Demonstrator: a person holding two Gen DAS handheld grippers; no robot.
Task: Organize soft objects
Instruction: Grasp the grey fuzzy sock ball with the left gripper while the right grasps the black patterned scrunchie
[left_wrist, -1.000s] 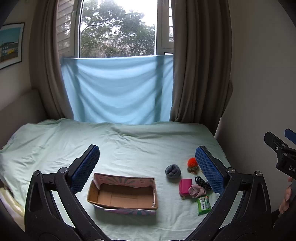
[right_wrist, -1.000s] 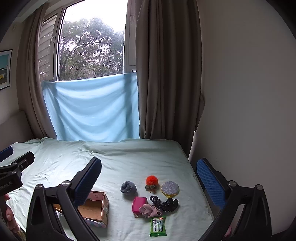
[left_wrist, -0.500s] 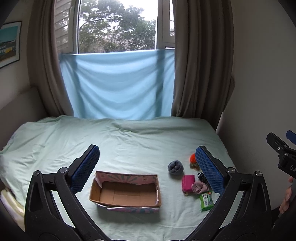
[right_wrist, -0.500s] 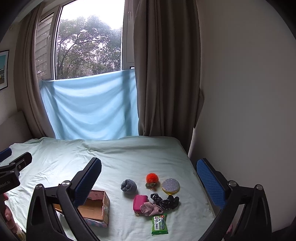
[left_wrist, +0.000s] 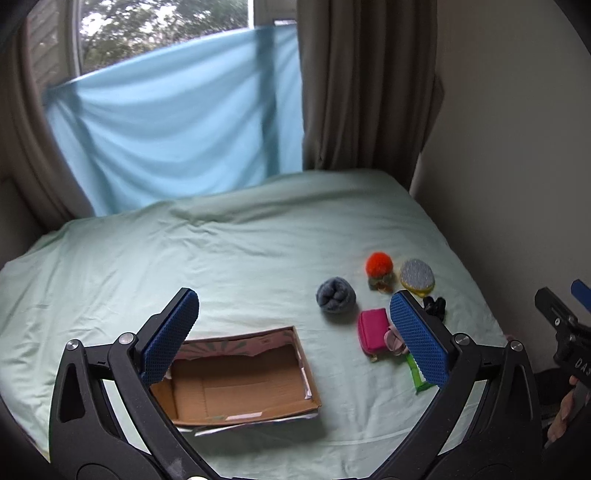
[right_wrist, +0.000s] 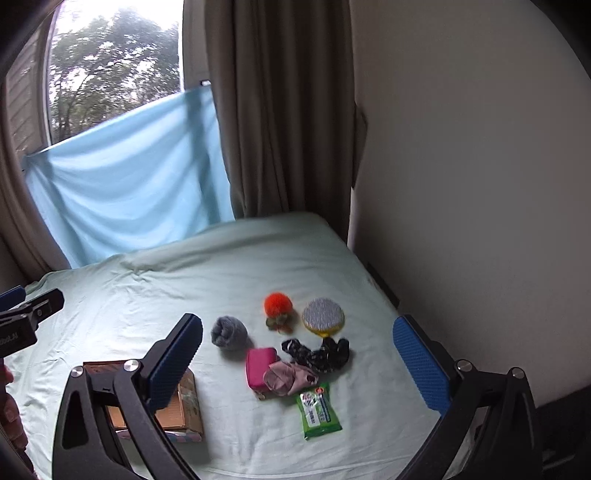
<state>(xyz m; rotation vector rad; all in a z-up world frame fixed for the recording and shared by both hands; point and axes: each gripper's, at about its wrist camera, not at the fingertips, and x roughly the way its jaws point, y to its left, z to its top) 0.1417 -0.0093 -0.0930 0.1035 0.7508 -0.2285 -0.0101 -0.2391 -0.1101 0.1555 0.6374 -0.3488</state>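
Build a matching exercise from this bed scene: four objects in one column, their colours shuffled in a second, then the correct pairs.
Objects
1. pompom
2. rolled sock
3. pouch
4. wipes packet

Colours
A. green
B. pink
C. orange
D. grey

Pairs: 1-C, 2-D, 3-B, 4-A

The left gripper (left_wrist: 291, 339) is a black Y-shaped frame with triangular cut-outs and silver screw heads at its joints; its fingers (left_wrist: 170, 334) are faced with blue, diamond-textured pads. The right gripper (right_wrist: 297, 363) is built alike, and white lettering marks its black body where it shows in the left wrist view.
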